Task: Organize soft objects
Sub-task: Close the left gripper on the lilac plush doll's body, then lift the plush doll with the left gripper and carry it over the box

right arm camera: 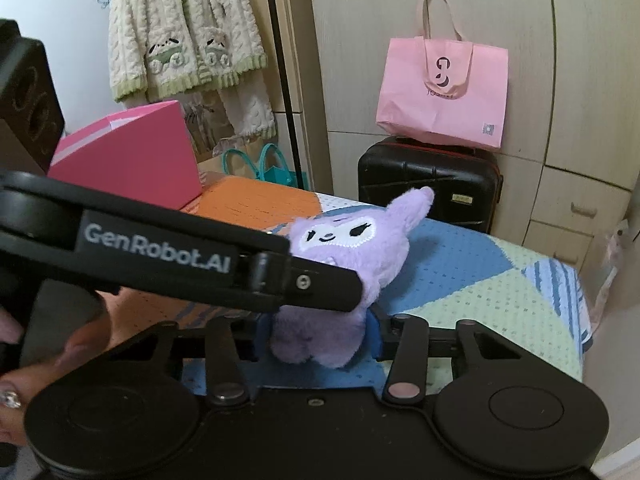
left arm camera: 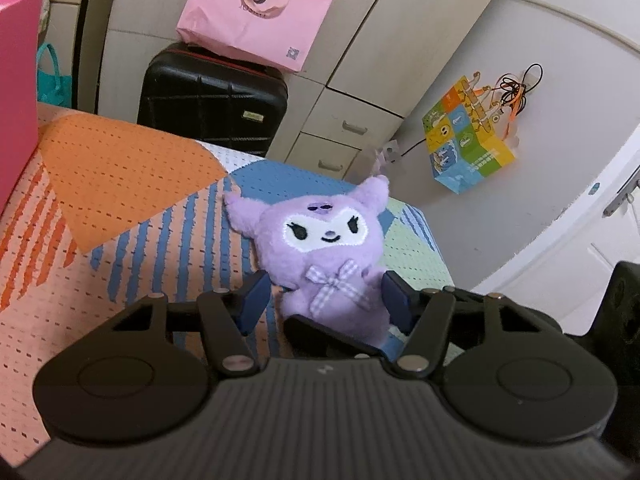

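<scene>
The bed (left arm camera: 120, 184) carries the plush toy (left arm camera: 324, 248), long axis toward 12 o'clock from both my grippers. My right gripper (right arm camera: 318, 334) is clamped on its lower body; my left gripper (left arm camera: 326, 302) brackets it, jaws apart. Pink box (right arm camera: 132, 160) at 10 o'clock

The right gripper (right arm camera: 318, 334) pinches the purple plush (right arm camera: 348, 264) at its lower body between blue fingers (right arm camera: 374, 334) (its face tilted left), above the patterned bed (right arm camera: 500, 292); the left gripper (right arm camera: 320, 284) crosses its middle.
</scene>
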Tool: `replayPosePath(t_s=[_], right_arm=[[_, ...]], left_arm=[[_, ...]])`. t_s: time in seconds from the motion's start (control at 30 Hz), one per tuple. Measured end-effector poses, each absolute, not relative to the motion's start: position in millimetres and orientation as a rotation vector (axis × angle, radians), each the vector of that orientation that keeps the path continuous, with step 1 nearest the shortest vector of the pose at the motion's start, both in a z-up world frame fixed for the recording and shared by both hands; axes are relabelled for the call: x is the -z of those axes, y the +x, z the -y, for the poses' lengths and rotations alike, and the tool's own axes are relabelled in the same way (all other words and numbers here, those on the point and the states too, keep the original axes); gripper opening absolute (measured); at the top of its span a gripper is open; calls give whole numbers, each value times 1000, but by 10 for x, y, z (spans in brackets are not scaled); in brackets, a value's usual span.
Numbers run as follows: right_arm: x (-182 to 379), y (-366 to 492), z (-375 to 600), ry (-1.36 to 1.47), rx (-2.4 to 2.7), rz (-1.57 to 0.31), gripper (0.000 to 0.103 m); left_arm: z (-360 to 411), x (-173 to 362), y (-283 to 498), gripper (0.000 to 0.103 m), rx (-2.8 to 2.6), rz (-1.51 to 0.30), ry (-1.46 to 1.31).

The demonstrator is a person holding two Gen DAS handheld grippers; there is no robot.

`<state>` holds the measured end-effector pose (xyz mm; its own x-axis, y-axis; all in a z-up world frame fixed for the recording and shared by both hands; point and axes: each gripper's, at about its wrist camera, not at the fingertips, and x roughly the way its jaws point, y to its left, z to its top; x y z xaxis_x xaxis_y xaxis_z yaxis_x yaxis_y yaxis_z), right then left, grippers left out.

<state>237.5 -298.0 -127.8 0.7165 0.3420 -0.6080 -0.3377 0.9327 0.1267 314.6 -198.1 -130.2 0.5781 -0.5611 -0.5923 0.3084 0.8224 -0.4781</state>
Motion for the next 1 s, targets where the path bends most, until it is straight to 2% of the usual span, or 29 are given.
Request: replayPosePath(t_s=[0.37,0.57,1.0], right_arm=[[1278,2181,2984,101,-352,-684,42],[1290,2092,2980,156,-343,-687,42],[1267,1789,2894,244,-307,-681,42]], left_arm=[[2046,1289,3064,62,540,-838,-293],[2125,1204,2944,53,533,-840,-191],[2030,1130,2647,53,545,-874,-174]])
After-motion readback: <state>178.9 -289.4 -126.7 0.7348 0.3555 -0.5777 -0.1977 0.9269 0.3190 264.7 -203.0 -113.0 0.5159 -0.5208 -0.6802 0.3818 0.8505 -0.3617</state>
